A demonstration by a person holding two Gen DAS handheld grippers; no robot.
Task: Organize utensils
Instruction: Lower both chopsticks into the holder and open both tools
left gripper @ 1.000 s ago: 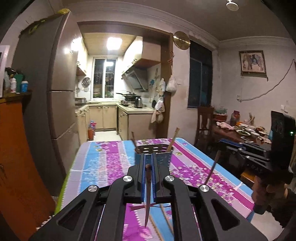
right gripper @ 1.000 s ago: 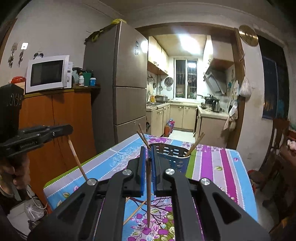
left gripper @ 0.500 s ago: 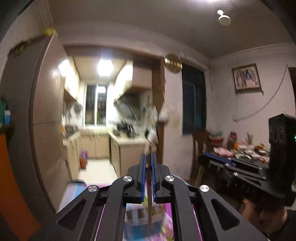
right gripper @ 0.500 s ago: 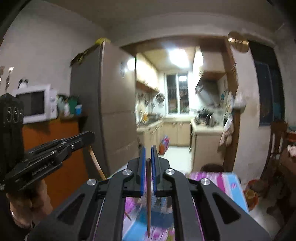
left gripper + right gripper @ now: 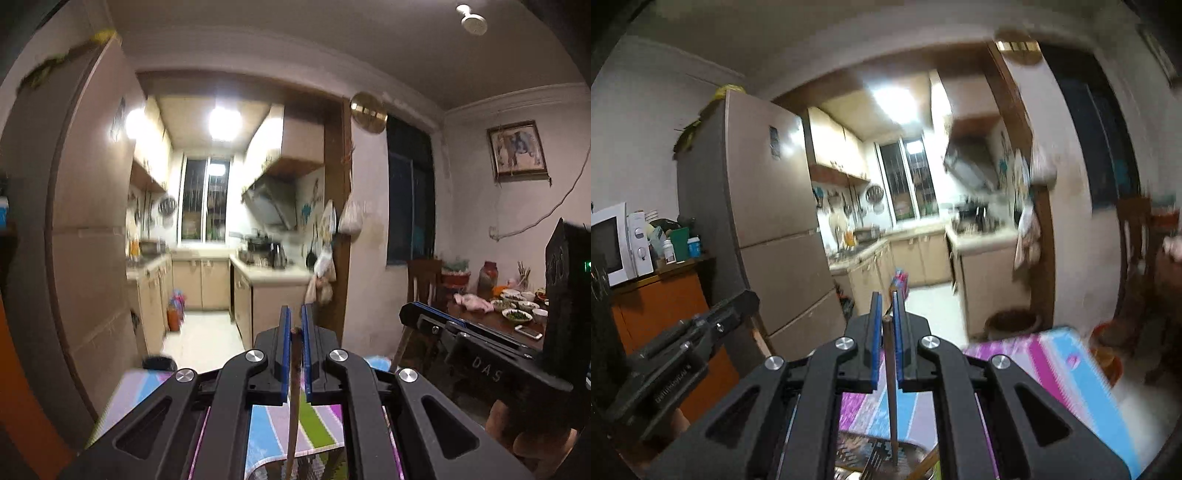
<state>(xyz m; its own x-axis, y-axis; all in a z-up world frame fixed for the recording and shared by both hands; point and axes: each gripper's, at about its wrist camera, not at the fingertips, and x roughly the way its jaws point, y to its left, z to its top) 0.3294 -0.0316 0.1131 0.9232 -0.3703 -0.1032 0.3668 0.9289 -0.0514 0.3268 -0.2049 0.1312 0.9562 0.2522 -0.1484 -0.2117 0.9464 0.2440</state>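
- Chopsticks are the utensils in hand: the left gripper point(image 5: 294, 334) has its blue fingers point(image 5: 284, 347) closed tight on one brown chopstick point(image 5: 293, 398) that hangs down between them toward the counter point(image 5: 266, 435).
- Likewise the right gripper point(image 5: 885, 321) is pinched shut on a darker chopstick point(image 5: 892, 387), its lower end reaching down over the perforated metal utensil holder point(image 5: 857, 456) at the bottom edge of the right view.
- A fork point(image 5: 872, 463) and a wooden stick already stand in that holder, so some sorting looks done; both held chopsticks are not yet released.
- My judgement: the task is midway, with two drops left at least.
- Hidden: most of the holder and nearly all the striped counter lie beneath the grippers, so any remaining loose utensils cannot be counted.
- Motion blur smears the right view.
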